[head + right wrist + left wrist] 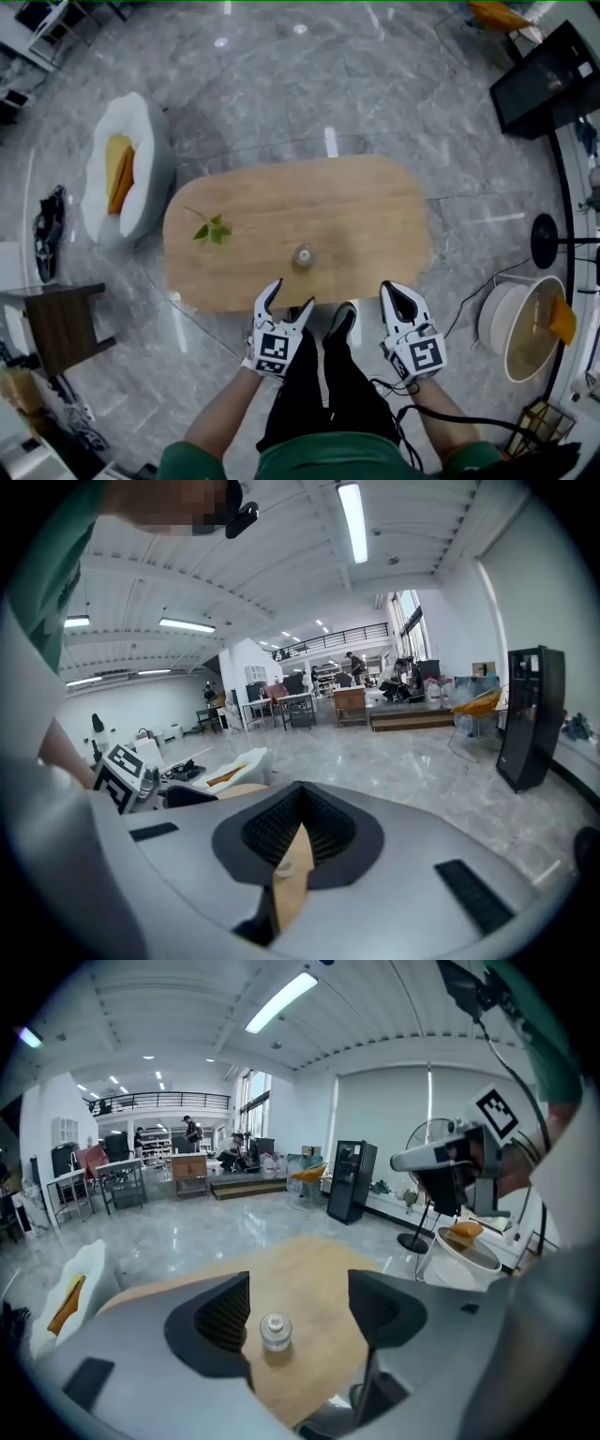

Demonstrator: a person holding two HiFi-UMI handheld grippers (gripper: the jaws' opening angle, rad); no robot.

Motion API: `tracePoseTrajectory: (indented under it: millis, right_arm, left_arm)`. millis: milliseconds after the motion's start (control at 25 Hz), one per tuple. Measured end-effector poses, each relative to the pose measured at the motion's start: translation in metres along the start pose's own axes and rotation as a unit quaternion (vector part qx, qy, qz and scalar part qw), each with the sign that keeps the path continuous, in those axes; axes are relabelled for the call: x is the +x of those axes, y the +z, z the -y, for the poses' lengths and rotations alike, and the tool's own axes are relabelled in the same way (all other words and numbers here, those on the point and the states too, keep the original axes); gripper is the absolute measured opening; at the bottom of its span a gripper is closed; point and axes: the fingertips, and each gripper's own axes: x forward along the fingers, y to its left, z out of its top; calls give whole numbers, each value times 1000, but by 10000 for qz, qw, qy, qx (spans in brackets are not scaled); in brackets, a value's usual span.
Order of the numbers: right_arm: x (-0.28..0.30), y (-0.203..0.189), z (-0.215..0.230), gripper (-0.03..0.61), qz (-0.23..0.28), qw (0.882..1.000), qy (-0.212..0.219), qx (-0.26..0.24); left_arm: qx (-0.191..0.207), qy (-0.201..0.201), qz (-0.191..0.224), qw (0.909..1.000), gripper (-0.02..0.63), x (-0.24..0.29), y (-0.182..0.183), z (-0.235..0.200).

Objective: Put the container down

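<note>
Container point(303, 255) untouched, left tongs point(291, 298) wide open

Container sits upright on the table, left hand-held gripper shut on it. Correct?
No. The container sits upright on the table, but the left hand-held gripper is open, clear of it: the left gripper view shows its jaws apart.

A rounded wooden table point(356, 216) filled the middle of the head view, standing on a grey marble floor point(281, 84). A small clear container point(303, 255) with a cap stood upright on it, near the table's lower edge and about mid-width. A green leafy sprig point(212, 231) lay flat on the left part of the top, well apart from the container.
</note>
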Motion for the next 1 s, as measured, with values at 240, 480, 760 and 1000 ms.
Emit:
tracePoseTrajectory:
  millis: [240, 480, 760, 1000]
  right_arm:
    - [-40, 66, -18, 14, 280, 9996, -19, -54]
    - [-57, 125, -36, 14, 705, 9975, 51, -11]
    - [-78, 166, -52, 14, 1078, 9941, 58, -91]
    - [-95, 198, -59, 14, 1323, 9911, 40, -169]
  left_arm:
    - [-205, 152, 501, 9984, 279, -77, 86, 23]
    - [-88, 281, 1088, 9936, 261, -121, 160, 26]
    - [-78, 549, 1599, 9856, 190, -156, 214, 28]
    - [425, 1018, 1888, 9758, 60, -187, 252, 23]
